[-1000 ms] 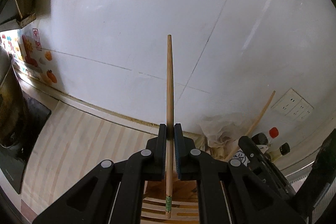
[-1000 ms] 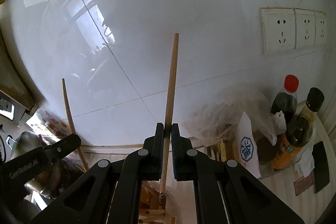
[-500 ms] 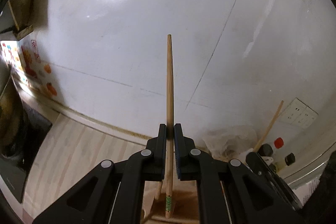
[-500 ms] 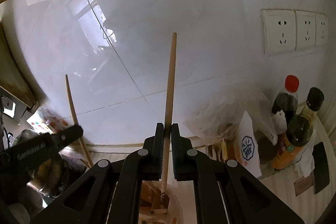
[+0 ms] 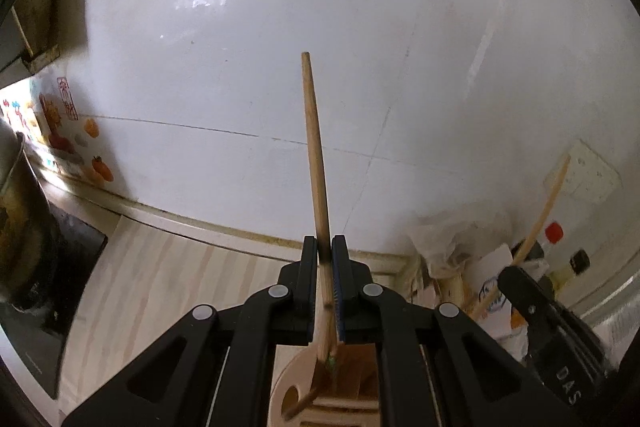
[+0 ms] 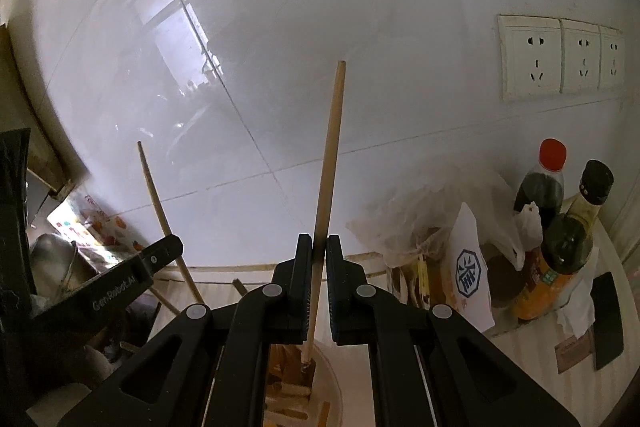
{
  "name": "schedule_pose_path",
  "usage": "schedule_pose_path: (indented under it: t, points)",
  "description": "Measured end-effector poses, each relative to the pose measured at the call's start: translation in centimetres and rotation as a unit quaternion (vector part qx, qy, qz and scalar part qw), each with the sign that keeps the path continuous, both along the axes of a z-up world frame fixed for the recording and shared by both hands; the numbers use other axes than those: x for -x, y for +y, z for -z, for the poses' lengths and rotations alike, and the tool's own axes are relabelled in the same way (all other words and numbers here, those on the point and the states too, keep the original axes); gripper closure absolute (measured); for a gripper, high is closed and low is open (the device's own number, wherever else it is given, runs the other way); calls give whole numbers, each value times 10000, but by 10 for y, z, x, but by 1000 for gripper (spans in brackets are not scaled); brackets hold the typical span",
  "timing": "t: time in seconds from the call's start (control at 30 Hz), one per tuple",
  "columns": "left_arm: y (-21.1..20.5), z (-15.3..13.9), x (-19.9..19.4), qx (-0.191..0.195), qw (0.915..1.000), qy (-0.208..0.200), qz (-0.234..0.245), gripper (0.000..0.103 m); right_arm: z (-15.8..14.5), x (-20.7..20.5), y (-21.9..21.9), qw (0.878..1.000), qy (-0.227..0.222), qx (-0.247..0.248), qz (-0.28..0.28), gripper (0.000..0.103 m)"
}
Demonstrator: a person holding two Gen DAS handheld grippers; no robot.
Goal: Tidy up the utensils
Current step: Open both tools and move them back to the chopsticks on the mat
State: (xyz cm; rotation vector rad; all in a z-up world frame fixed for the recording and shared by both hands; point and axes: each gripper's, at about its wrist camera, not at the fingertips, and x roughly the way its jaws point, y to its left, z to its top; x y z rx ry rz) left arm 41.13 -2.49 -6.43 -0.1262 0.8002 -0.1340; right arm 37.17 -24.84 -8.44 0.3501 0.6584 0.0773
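Note:
My left gripper (image 5: 324,259) is shut on a long wooden chopstick (image 5: 314,147) that stands nearly upright, tilted slightly left, its lower end with a green mark over a wooden holder (image 5: 344,387). My right gripper (image 6: 319,259) is shut on a second wooden chopstick (image 6: 330,155), upright, its lower end above a round container of wooden utensils (image 6: 296,395). The left gripper (image 6: 132,275) with its chopstick (image 6: 158,203) shows at the left of the right wrist view. The right gripper (image 5: 540,307) with its chopstick (image 5: 540,219) shows at the right of the left wrist view.
A white tiled wall (image 6: 360,27) is close ahead with sockets (image 6: 560,59). Two sauce bottles (image 6: 560,227), a plastic bag (image 6: 420,219) and a white packet (image 6: 468,267) stand at the right. A dark pot and stove (image 5: 28,247) are at the left on a striped counter (image 5: 160,279).
The left chopstick has tilted a little left in the jaws and the left gripper has dropped toward the holder. The right gripper has held nearly still.

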Motion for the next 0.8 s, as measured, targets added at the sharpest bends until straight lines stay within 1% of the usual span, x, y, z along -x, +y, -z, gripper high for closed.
schedule_pose_path:
  t: [0.07,0.13,0.2,0.23,0.27,0.3,0.33,0.4,0.43,0.47,0.5,0.53,0.57,0.63,0.67,0.7,0.73,0.77,0.8]
  points:
    - [-3,-6,10,-108,9998,-50,161,96,1,3,2,10000,21,32,-84,96]
    - [-6,-16,22,-208,9993,-95,282,91,2,5,5,9995,94,103,-284,96]
    - [-4,-28,32,-311,9992,-96,245,77,2,8,9,9986,213,157,-467,95]
    - [-2,-34,37,-328,9992,-92,193,54,2,8,9,9981,270,135,-530,91]
    - [3,-42,43,-332,9993,-119,126,28,1,10,8,9977,318,82,-585,86]
    - [8,-47,49,-343,9992,-178,29,19,-1,12,5,9977,322,36,-592,71]
    - [14,-53,55,-351,9991,-231,-79,16,-5,16,2,9980,292,-39,-568,60]
    - [28,-61,69,-285,9990,-278,-183,16,-16,28,-6,9983,238,-177,-500,55]
    - [33,-60,73,-286,9990,-243,-240,13,-20,34,-9,9985,236,-204,-459,53]
    - [39,-58,80,-329,9990,-134,-274,3,-24,40,-13,9986,216,-226,-429,53]
    - [42,-55,86,-383,9989,-68,-271,0,-29,49,-16,9989,177,-227,-370,49]
    - [45,-51,91,-445,9986,-8,-281,0,-32,54,-19,9991,168,-230,-323,46]
    - [48,-44,99,-523,9982,53,-298,0,-35,62,-23,9991,144,-278,-280,45]
    - [56,-24,115,-694,9968,217,-329,0,-40,78,-29,9993,134,-321,-152,35]
    - [59,-13,121,-756,9961,307,-342,0,-40,88,-33,9992,143,-355,-63,32]
    - [60,-3,125,-814,9953,386,-357,0,-37,100,-37,9990,130,-429,19,27]
    - [61,12,129,-903,9938,538,-366,0,-34,109,-40,9988,148,-456,120,21]
    - [63,35,135,-1023,9910,791,-359,0,-29,117,-42,9986,194,-454,210,20]
    - [63,51,140,-1134,9885,927,-371,0,-22,125,-42,9983,258,-439,281,20]
